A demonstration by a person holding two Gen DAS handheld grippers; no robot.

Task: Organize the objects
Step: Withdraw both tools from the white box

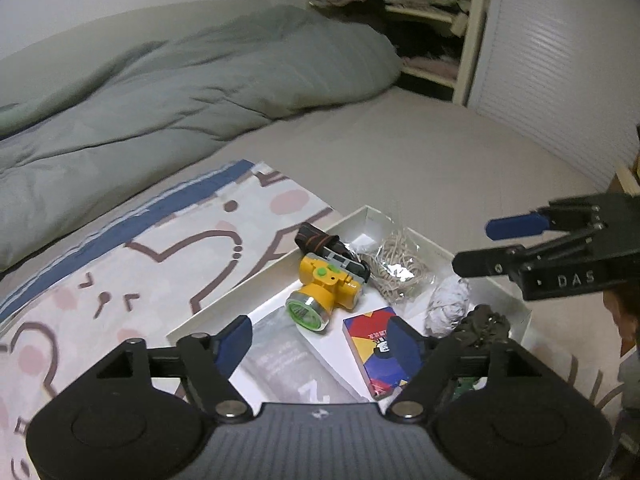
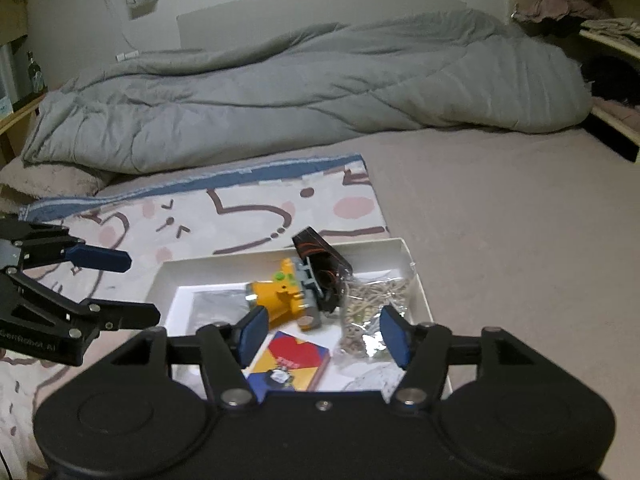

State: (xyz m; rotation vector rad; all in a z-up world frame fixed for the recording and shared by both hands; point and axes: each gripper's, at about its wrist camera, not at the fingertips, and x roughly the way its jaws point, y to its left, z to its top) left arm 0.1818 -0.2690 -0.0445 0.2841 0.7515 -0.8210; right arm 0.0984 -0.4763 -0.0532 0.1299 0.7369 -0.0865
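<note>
A shallow white box [image 1: 224, 298] [image 2: 408, 252] lies on the bed. In it are a yellow headlamp [image 1: 324, 292] [image 2: 280, 296] with a black strap, a bag of rubber bands [image 1: 400, 268] [image 2: 372, 312], a colourful card box [image 1: 374, 350] [image 2: 292, 364], a clear plastic pouch [image 1: 288, 364], a crumpled paper ball [image 1: 448, 308] and a dark bundle [image 1: 486, 324]. My left gripper [image 1: 320, 340] is open and empty over the box's near end. My right gripper [image 2: 326, 334] is open and empty over the card box; it shows in the left wrist view [image 1: 476, 246].
The box rests partly on a pink cartoon-print cloth [image 1: 120, 264] [image 2: 240, 208]. A grey duvet [image 1: 160, 96] [image 2: 300, 92] is bunched at the far side. Shelves with clothes [image 1: 400, 8] stand beyond the bed. The left gripper shows in the right wrist view [image 2: 140, 288].
</note>
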